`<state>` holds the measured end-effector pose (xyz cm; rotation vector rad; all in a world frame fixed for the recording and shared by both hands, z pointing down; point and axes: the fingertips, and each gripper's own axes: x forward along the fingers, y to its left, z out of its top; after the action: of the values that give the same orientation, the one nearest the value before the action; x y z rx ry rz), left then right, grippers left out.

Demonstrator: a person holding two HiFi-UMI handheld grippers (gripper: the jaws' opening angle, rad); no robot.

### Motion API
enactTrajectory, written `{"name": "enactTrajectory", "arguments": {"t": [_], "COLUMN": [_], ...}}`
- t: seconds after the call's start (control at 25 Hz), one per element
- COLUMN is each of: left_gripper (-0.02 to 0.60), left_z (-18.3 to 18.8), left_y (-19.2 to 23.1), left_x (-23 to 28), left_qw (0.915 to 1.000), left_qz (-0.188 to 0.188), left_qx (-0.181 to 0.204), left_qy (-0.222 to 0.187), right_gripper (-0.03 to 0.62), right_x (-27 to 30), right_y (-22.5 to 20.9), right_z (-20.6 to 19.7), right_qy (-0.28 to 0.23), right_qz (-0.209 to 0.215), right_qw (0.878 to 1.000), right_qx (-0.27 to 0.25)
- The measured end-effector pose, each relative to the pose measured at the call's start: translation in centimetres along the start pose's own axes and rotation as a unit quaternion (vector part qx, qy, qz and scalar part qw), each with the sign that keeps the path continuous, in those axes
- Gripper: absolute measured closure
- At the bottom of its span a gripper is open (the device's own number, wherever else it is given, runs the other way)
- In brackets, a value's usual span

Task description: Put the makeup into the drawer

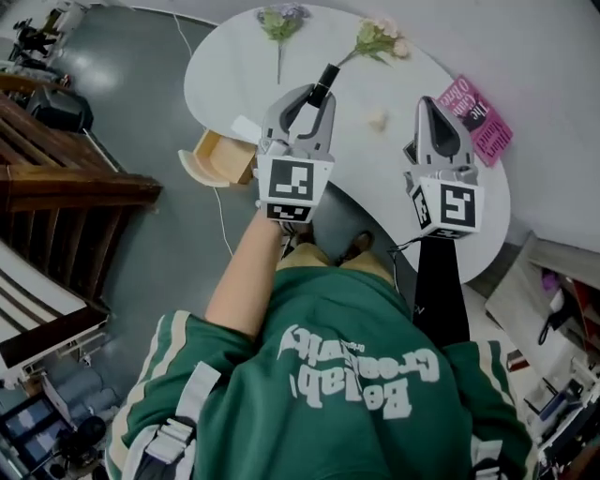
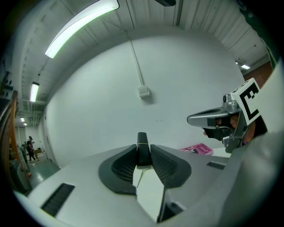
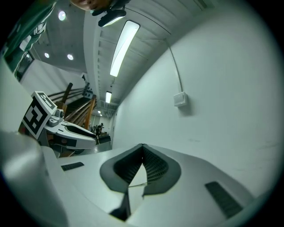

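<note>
A slim black makeup stick (image 1: 325, 82) is pinched between the jaws of my left gripper (image 1: 315, 96), held level over the white oval table (image 1: 234, 66). In the left gripper view the stick (image 2: 142, 148) stands upright between the dark pads, its top poking above them. My right gripper (image 1: 430, 105) hovers over the table's right part with its jaws together and nothing in them; its own view shows the pads (image 3: 153, 165) meeting at the tip. The light wooden drawer (image 1: 217, 157) is pulled out under the table's left edge, left of the left gripper.
A pink book (image 1: 476, 117) lies on the table's right end, also in the left gripper view (image 2: 197, 149). Two flower stems (image 1: 278, 23) (image 1: 375, 39) lie at the far side, a small pale lump (image 1: 377, 119) between the grippers. Dark wooden stairs (image 1: 66, 178) stand left.
</note>
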<state>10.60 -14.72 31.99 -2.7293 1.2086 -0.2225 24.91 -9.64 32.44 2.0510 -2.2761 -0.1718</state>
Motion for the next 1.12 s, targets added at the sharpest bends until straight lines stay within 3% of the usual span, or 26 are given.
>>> {"name": "enactTrajectory", "arguments": {"t": [0.32, 0.6, 0.88, 1.12], "left_gripper": [0.471, 0.47, 0.471, 0.471], "left_z": [-2.7, -5.4, -8.8, -18.2], "left_y": [11.4, 20.4, 24.9, 27.0], "left_x": [-6.8, -12.7, -14.6, -14.5], "left_qw": [0.9956, 0.9873, 0.9864, 0.9808], "left_qz": [0.091, 0.154, 0.156, 0.135], "left_qx": [-0.005, -0.014, -0.024, -0.051], "left_qy": [0.02, 0.035, 0.046, 0.131], "right_gripper": [0.585, 0.585, 0.585, 0.585], "right_x": [7.0, 11.6, 14.0, 15.0], "right_y": [11.7, 20.7, 25.9, 27.0], "right_z": [1.8, 3.1, 4.0, 3.7], "right_qy": [-0.014, -0.022, -0.021, -0.009], "right_qz": [0.092, 0.142, 0.156, 0.144], "right_qw": [0.996, 0.99, 0.987, 0.989], "right_qx": [-0.005, -0.006, -0.019, -0.033]}}
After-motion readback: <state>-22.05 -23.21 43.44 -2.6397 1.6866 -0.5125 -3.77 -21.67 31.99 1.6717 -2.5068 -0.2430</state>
